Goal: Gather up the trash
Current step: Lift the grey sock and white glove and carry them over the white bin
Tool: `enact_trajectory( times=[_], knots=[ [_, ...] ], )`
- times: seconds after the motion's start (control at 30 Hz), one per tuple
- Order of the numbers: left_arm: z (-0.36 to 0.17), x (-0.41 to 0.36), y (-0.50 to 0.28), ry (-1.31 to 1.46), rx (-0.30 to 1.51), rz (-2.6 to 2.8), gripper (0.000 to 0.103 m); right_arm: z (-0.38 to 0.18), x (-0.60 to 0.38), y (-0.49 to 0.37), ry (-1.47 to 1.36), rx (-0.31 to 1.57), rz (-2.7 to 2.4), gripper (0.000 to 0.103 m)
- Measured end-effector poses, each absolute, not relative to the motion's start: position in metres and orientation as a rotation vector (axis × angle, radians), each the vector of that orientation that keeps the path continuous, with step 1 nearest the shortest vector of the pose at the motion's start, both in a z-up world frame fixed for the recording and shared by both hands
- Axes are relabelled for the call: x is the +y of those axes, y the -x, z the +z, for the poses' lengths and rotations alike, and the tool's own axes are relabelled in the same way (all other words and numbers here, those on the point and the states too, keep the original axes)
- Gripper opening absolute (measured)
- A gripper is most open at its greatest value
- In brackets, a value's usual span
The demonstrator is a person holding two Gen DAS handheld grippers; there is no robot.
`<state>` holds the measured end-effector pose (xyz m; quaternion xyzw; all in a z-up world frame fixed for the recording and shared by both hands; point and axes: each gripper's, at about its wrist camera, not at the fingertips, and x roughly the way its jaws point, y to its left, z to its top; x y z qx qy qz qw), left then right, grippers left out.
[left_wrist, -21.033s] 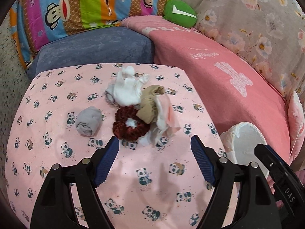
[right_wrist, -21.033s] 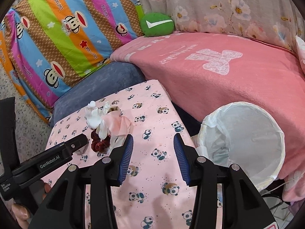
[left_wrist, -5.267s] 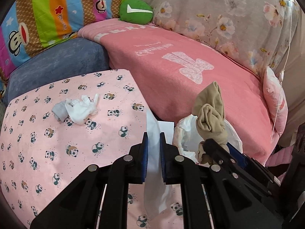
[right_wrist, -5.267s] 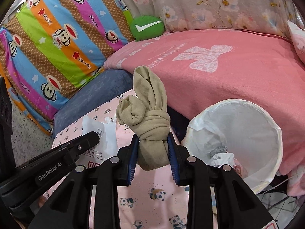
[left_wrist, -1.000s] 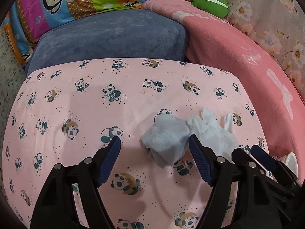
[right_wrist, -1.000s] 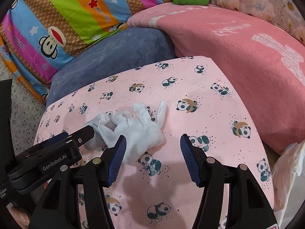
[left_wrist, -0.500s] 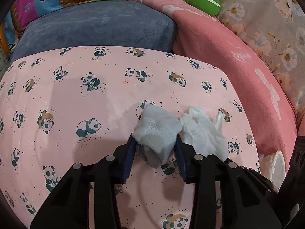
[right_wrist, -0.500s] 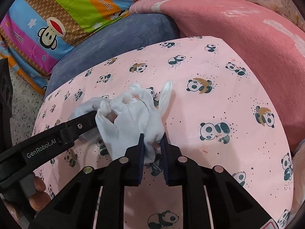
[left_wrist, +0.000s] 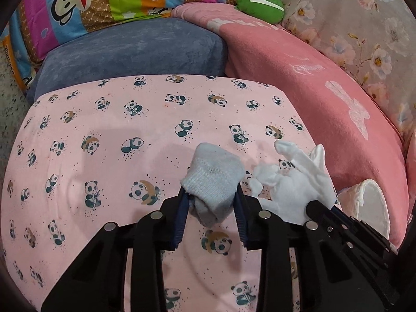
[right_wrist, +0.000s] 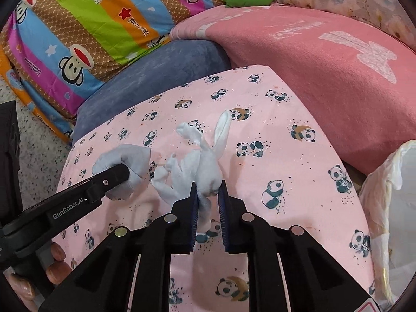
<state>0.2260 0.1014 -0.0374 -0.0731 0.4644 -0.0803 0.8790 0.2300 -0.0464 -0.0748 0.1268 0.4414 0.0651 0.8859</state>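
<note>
A balled grey sock [left_wrist: 213,179] sits between the blue pads of my left gripper [left_wrist: 210,200], whose jaws are closing and press on it. It is held just above the pink panda cloth [left_wrist: 104,143]. Beside it on the right, a white glove [left_wrist: 293,187] hangs from the other gripper. In the right wrist view my right gripper [right_wrist: 208,195] is shut on the white glove [right_wrist: 205,166], its fingers sticking up. The grey sock [right_wrist: 124,161] shows to its left. A white-lined bin [right_wrist: 390,182] stands at the right edge.
A blue-grey cushion [left_wrist: 135,49] lies behind the panda cloth, a pink blanket [left_wrist: 325,91] to the right, and a striped monkey pillow [right_wrist: 78,26] and green cushion [left_wrist: 260,2] at the back. The bin's rim [left_wrist: 374,202] shows low right. A person's fingers [right_wrist: 54,267] grip the left handle.
Both grippers closed on their items a second ago, the left on the sock and the right on the glove. Both items now come off the cloth and shift toward the bin side.
</note>
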Motion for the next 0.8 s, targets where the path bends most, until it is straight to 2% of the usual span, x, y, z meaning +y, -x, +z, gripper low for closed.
enact_trajectory(
  times=[0.33, 0.8],
  knots=[
    [-0.002, 0.080, -0.171, 0.113, 0.916, -0.180, 0.031, -0.033, -0.072, -0.170, -0.300, 0.841, 0.124, 0.015],
    [0.009, 0.055, -0.121, 0.090, 0.906, -0.213, 0.031, 0.001, -0.092, -0.107, -0.304, 0.774, 0.111, 0.016]
  ],
)
